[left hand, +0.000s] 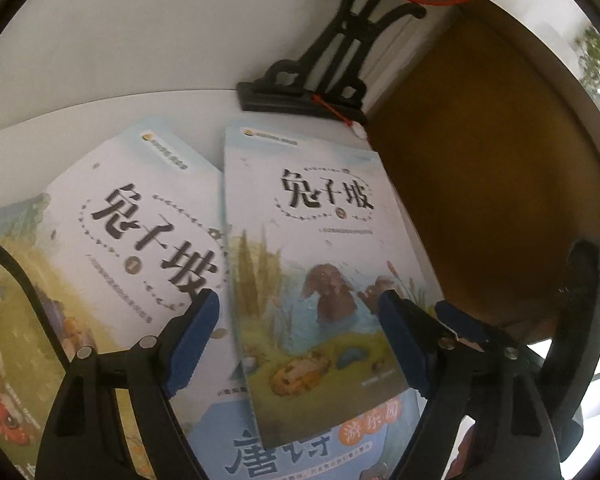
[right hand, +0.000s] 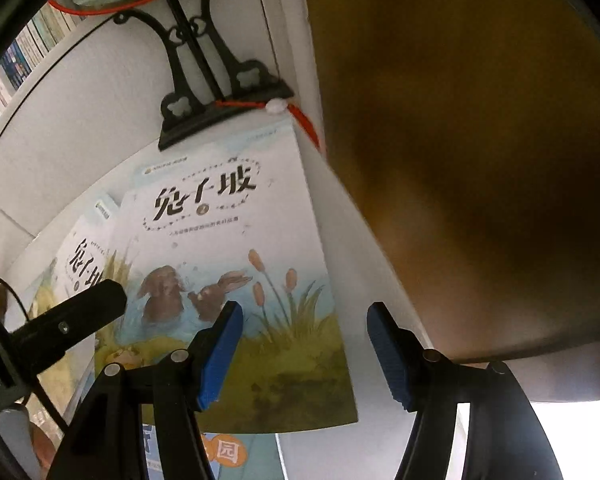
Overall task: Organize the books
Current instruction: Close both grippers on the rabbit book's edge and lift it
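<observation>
Two views look down over a white desk (left hand: 100, 120) strewn with children's books. The landmark is a black ornamental stand (left hand: 324, 76) at the back of the desk, beside a brown panel (left hand: 480, 168); a red cord with a white bead (right hand: 275, 107) hangs at the stand's base.

Just in front of the stand lies a rabbit book (left hand: 320, 264), its pale cover showing two brown rabbits in water among reeds, its top edge near the stand's base. It rests partly on a blue poetry book (left hand: 300, 444), which lies farther from the stand. Beside the rabbit book, also in front of the stand, lies a second rabbit-title book (left hand: 140, 240), turned at an angle, its edge tucked under the first.

The left gripper (left hand: 300, 340) hovers over the lower half of the rabbit book, blue-padded fingers (left hand: 194, 344) spread wide apart and holding nothing. The right gripper (right hand: 304, 354) is over the same book's lower right corner and the bare desk beside it, fingers (right hand: 220, 356) likewise wide apart and empty. In the right view, a row of upright books (right hand: 16, 68) stands to the left of the stand.
</observation>
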`<action>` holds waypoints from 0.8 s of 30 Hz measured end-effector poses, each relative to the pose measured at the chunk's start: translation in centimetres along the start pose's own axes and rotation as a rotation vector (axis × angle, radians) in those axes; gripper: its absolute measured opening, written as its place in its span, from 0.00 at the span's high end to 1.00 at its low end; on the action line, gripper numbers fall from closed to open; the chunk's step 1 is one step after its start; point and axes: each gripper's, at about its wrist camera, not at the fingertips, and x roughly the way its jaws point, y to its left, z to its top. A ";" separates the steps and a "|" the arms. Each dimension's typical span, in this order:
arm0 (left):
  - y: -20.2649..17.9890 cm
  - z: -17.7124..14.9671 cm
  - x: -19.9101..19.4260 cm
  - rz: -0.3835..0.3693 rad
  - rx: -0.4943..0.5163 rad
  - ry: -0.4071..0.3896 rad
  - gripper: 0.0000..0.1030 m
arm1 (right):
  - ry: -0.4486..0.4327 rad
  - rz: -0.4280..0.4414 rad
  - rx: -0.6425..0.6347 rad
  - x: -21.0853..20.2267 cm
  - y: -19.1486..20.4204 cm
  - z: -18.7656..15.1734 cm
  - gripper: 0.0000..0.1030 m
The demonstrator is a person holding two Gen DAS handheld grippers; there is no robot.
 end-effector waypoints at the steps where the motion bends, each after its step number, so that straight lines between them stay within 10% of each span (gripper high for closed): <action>1: -0.2 -0.1 0.0 -0.019 0.001 0.007 0.23 | 0.002 0.012 -0.006 0.0 0.1 0.0 0.39; 12: 1.8 -3.5 -3.7 -0.102 -0.071 0.010 0.23 | 0.012 0.062 -0.119 -2.4 3.1 -1.6 0.38; 24: 8.5 -13.4 -10.8 -0.056 -0.249 0.004 0.25 | 0.090 0.151 -0.285 -5.2 9.8 -11.5 0.37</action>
